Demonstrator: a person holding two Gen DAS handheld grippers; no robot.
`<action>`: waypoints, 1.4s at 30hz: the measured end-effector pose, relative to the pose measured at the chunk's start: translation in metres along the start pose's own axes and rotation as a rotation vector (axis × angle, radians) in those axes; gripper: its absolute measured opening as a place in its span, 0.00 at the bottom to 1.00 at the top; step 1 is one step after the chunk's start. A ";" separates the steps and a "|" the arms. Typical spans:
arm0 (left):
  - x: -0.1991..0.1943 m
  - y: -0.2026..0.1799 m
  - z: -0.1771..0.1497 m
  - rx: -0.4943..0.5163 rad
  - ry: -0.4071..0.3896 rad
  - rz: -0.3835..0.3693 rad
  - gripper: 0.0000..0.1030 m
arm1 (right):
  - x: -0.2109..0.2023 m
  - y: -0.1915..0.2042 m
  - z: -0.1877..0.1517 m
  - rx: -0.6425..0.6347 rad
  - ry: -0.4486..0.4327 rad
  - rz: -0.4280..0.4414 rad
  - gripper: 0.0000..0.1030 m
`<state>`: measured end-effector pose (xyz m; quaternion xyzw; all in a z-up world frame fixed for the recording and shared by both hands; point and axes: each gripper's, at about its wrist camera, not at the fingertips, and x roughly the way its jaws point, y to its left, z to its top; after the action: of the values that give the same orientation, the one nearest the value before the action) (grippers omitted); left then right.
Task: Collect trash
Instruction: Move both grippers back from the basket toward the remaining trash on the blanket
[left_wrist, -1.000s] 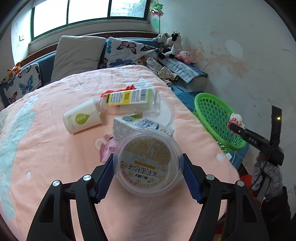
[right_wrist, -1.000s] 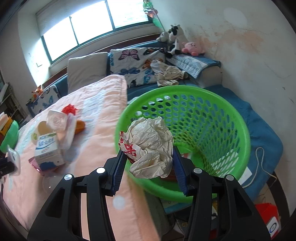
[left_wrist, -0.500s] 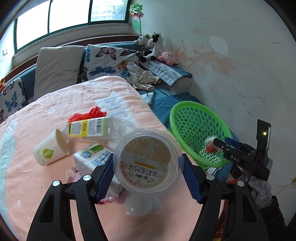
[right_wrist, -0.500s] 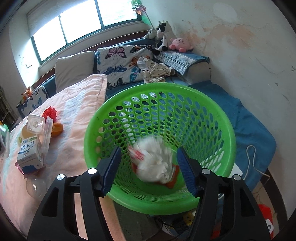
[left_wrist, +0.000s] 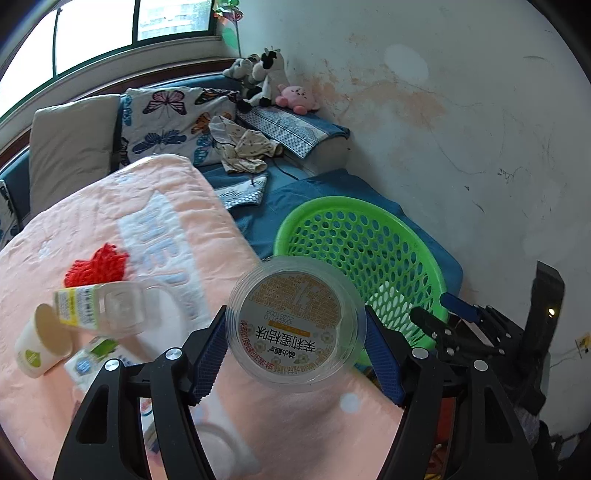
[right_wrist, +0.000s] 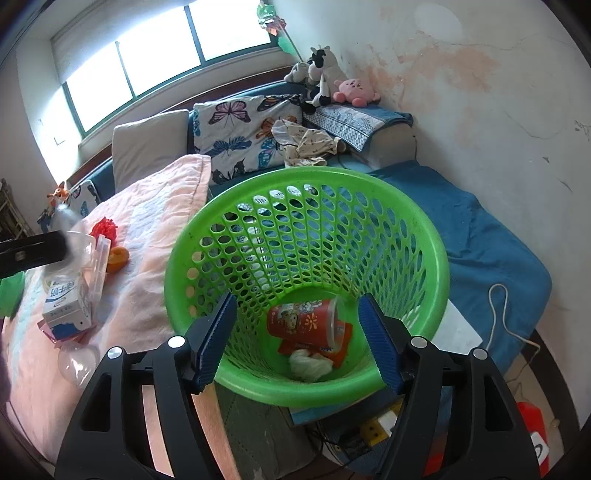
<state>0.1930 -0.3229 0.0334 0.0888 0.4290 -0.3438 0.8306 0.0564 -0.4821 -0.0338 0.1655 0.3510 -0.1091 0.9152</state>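
A pink blanket (left_wrist: 110, 229) covers the bed and takes up the left half of both views. Beside it stands the green basket (right_wrist: 417, 229), at about two o'clock from the bed's near corner in the left wrist view, on a blue cloth (right_wrist: 491, 251) by the stained wall.

The right gripper (right_wrist: 297, 338) hangs over the basket's near rim at six o'clock. Its jaws have just been opening and nothing is between them now; the blue pads stand apart on either side of the basket's floor. Down there lie a red printed cup (right_wrist: 303, 323) on its side and, just below it at six o'clock, the crumpled white paper (right_wrist: 308, 363).

The left gripper (left_wrist: 295, 343) grips a clear plastic tub (left_wrist: 293, 321) by its sides, the printed round label facing the camera, over the bed's edge with the basket at one o'clock behind it.

Still on the blanket, at nine o'clock from the tub: a clear bottle (left_wrist: 107, 306), a paper cup (left_wrist: 40, 343), a milk carton (right_wrist: 68, 308) and a red tassel (left_wrist: 98, 264).
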 end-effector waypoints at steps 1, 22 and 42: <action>0.005 -0.003 0.002 0.002 0.007 -0.004 0.65 | -0.001 0.000 0.000 0.001 -0.002 0.003 0.67; 0.061 -0.031 0.014 0.008 0.078 -0.048 0.77 | -0.007 -0.002 -0.020 0.014 0.016 0.029 0.69; -0.032 0.034 -0.035 -0.063 -0.032 0.064 0.77 | -0.018 0.058 -0.026 -0.075 0.002 0.099 0.71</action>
<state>0.1797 -0.2661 0.0316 0.0706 0.4235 -0.3047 0.8502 0.0458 -0.4176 -0.0271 0.1484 0.3472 -0.0502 0.9246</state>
